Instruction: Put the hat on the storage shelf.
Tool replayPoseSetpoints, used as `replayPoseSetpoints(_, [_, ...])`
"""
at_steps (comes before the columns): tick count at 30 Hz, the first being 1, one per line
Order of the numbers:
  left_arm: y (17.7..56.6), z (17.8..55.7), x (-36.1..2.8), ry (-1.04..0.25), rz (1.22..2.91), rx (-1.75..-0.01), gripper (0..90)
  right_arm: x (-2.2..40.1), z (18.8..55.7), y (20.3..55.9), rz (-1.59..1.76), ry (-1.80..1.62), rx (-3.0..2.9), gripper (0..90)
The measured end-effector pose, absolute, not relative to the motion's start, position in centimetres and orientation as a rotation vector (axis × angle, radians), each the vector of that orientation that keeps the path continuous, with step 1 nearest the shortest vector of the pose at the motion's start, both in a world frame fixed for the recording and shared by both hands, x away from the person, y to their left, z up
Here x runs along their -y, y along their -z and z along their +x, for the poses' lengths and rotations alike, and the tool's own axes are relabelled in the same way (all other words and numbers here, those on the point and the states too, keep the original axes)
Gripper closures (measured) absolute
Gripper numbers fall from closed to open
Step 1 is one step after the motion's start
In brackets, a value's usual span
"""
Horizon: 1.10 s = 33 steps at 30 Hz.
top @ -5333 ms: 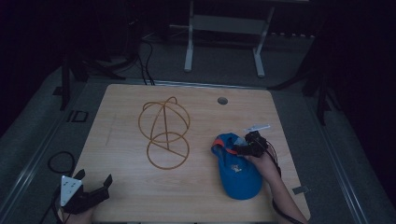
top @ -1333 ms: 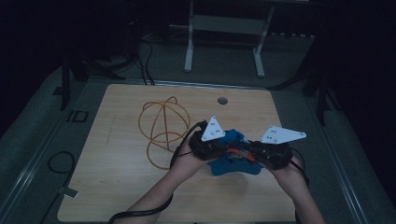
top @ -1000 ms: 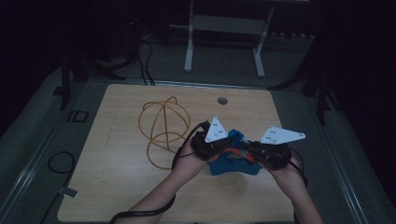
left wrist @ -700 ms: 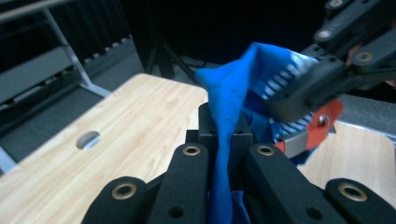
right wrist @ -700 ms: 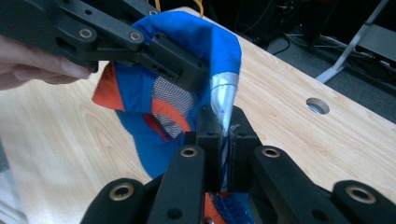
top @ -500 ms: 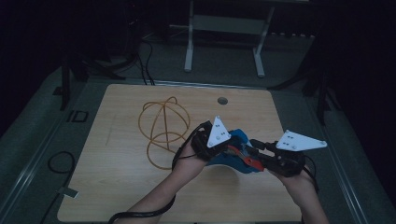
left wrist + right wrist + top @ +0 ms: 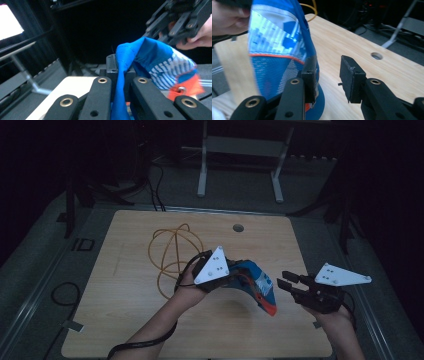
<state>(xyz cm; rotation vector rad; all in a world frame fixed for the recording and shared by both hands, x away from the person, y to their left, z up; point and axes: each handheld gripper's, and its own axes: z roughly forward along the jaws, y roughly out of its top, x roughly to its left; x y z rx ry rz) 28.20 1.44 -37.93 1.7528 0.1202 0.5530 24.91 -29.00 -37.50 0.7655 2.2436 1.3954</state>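
Note:
A blue cap (image 7: 259, 284) with a pale patterned panel and orange trim hangs above the wooden table (image 7: 125, 285). My left gripper (image 7: 238, 278) is shut on a fold of its blue fabric (image 7: 119, 75). My right gripper (image 7: 287, 282) stands a little to the right of the cap, apart from it. Its jaws have just been opening and nothing is between them. In the right gripper view the cap (image 7: 277, 50) rises just beyond the gripper's (image 7: 328, 72) left jaw. The left gripper view also has the right gripper (image 7: 175, 22) at its upper right, behind the cap (image 7: 160, 57).
An orange wire loop (image 7: 172, 250) lies on the table left of my left hand. A round hole (image 7: 238, 227) sits near the table's far edge. A white metal frame (image 7: 240, 150) stands on the floor beyond it. A black cable (image 7: 65, 295) lies off the left edge.
My right gripper has let go of the cap, opened, and drawn off to the right. The left gripper keeps hold of the cap and has shifted slightly right and up.

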Motion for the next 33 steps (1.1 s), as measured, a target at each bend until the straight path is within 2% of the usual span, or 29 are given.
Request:
replayPoseSetpoints(5, [38.3,28.3,-2.0,-0.486,1.704,-0.005,89.0,28.2,23.7,37.8,0.693,-1.454,-2.297,62.0])
replayPoseSetpoints(13, [38.5,28.5,-1.8,-0.364,1.681,0.099,88.9,26.0,22.3,38.6,0.580,-1.468,-2.360,51.5])
replayPoseSetpoints(23, [38.7,28.7,-1.8,-0.305,1.607,0.178,88.9,25.0,22.4,38.7,0.563,-1.505,-2.364,49.4])
replayPoseSetpoints(29, [38.6,28.4,-1.5,-0.281,1.604,0.204,88.9,24.7,22.4,38.6,0.555,-1.487,-2.353,62.4])
replayPoseSetpoints(31, [38.6,28.4,-1.5,-0.281,1.604,0.204,88.9,24.8,22.4,38.6,0.558,-1.493,-2.348,62.4])
replayPoseSetpoints(32, [38.7,28.4,-1.5,-0.276,1.603,0.200,88.9,24.8,22.4,38.5,0.555,-1.502,-2.338,76.6])
replayPoseSetpoints(33, [38.7,28.4,-1.5,-0.278,1.607,0.201,88.9,24.9,22.3,38.5,0.552,-1.507,-2.333,80.9])
